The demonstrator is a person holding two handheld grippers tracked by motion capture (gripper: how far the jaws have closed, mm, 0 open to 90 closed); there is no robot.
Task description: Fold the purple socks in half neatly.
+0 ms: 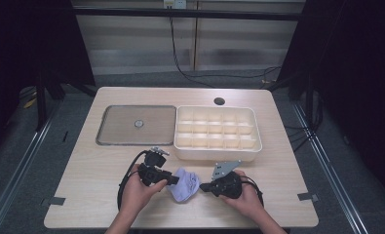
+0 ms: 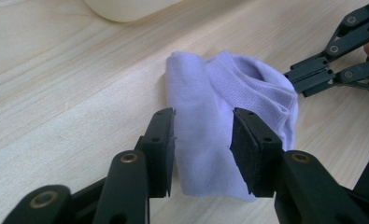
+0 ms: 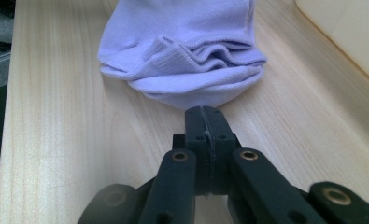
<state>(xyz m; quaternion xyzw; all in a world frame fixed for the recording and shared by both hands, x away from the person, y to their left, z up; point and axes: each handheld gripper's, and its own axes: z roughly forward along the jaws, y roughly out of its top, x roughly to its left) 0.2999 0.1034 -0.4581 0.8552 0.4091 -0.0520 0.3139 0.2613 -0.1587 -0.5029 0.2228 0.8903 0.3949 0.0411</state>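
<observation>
Two grippers (image 1: 172, 180) (image 1: 204, 186) flanking lilac sock (image 1: 185, 184)

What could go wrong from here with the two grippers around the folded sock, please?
1. The left gripper has open fingers astride the sock; closing may catch only the top layers, so the fold could come apart when lifted.
2. The right gripper is shut just at the sock's edge; pushing forward may slide or bunch the sock rather than hold it.
3. The divided tray is close behind; a lift could brush its rim.

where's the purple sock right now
In the high view, the purple sock lies on the table's near edge, between the left hand-held gripper and right hand-held gripper, just before the white divided tray.
</observation>
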